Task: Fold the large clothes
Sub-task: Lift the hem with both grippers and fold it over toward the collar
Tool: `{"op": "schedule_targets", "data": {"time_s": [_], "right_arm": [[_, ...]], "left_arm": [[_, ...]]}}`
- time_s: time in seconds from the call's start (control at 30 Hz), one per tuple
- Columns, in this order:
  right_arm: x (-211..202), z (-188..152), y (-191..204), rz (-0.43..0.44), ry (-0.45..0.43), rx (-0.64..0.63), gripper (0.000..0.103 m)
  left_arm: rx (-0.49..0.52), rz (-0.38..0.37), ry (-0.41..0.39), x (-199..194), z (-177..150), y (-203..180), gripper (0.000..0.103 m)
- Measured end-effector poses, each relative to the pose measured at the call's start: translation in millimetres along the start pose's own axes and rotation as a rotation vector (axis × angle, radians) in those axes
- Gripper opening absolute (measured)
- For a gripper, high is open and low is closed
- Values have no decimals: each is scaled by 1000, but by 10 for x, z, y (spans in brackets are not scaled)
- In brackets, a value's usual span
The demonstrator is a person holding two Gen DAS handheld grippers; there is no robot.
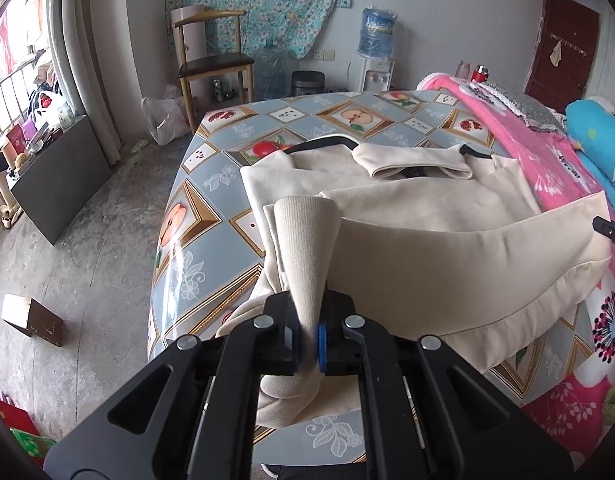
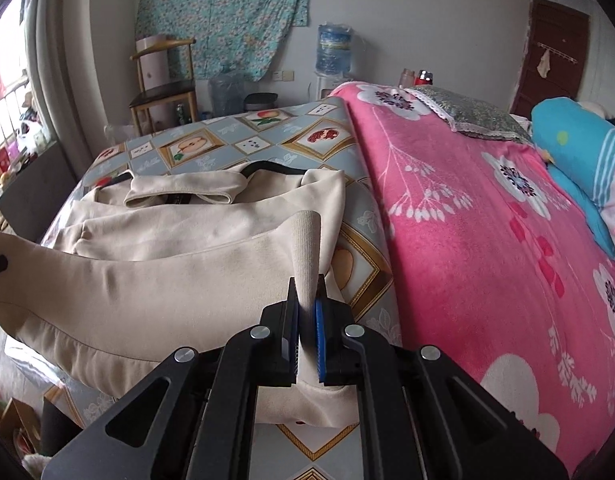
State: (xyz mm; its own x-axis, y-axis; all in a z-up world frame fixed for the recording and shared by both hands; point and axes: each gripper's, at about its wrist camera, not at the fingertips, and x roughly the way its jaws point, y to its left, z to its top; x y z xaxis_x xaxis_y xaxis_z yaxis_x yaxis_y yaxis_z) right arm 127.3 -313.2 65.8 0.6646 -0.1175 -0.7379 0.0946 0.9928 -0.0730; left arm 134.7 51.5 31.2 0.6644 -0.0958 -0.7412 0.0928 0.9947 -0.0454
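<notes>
My left gripper point(image 1: 308, 334) and right gripper point(image 2: 307, 334) are each clenched on the ribbed hem of the cream sweatshirt point(image 1: 407, 216), lifted off the bench point(image 1: 211, 184); sleeves look folded in, bottom-to-collar fold still outstanding.

one cream garment point(image 1: 427, 216), two hand-held grippers point(image 1: 308, 316)

Left tongs point(image 1: 309, 340), matte black angular linkage arms with triangular cut-outs, round silver pivot screws, blue ribbed pads point(image 1: 322, 344), right tongs point(image 2: 307, 338) of identical build
</notes>
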Motion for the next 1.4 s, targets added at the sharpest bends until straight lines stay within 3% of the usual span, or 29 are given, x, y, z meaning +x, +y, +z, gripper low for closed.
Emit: {"op": "schedule_targets", "data": {"time_s": [0.47,0.63,0.8,0.93,1.13,1.27,1.4], "right_arm": [[-290,212,36,-58,-89,5,6],[-199,477,40,-68,-116,-12,6],[57,947,43,-58,-154,-22,6],[427,1364,47,-45,-157,-24,6],[1313,1851,26,-33,-90,-19,6],[2125,1871,63,-42,27,-39,6],[2772,1661,97,-42,166,-65,6]], "left_arm": [[13,-25,-109,-252,129,80,5],[35,-35,-147,-230,409,110,5],[51,-41,-177,-48,871,159,5],[58,-43,-175,242,1274,184,5],[75,-55,-81,1103,1870,220,5],[69,-58,44,1797,1945,284,5],[63,-54,179,2378,1773,362,5]]}}
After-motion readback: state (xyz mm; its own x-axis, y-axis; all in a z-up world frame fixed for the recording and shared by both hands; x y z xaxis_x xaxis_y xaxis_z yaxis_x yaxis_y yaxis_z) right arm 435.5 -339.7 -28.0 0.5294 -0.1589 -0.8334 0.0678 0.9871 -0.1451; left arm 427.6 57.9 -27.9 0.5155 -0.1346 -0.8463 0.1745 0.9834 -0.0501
